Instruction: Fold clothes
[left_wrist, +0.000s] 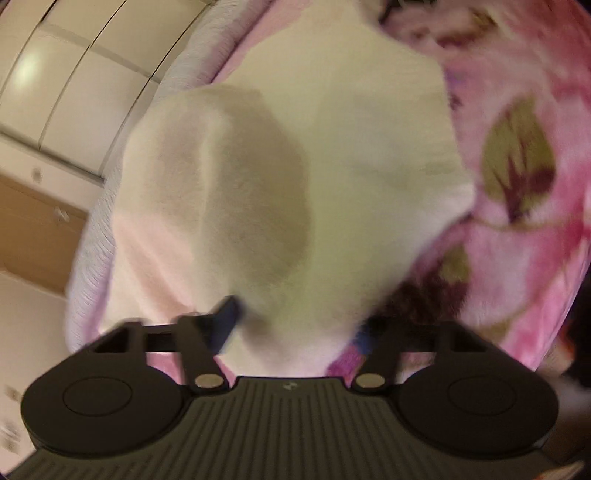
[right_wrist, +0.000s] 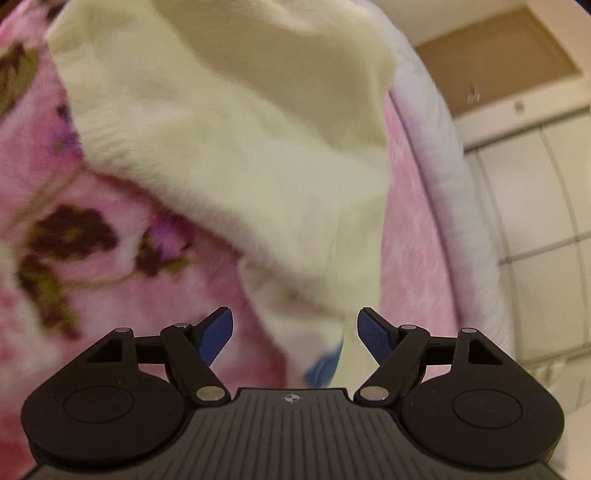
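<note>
Home bedroom, pink floral fleece blanket (left_wrist: 517, 110), white wardrobe doors (left_wrist: 55, 81)

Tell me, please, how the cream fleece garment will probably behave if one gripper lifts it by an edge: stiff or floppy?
Probably floppy: the cream fleece garment already lies in soft rounded folds on the pink floral blanket, so a lifted edge would likely drape and sag. Its fuzzy nap suggests pads would grip it rather than slip. It looks light for its bulk, though that is a guess.

Black tool (right_wrist: 294, 334), blue pads (right_wrist: 218, 336)
</note>
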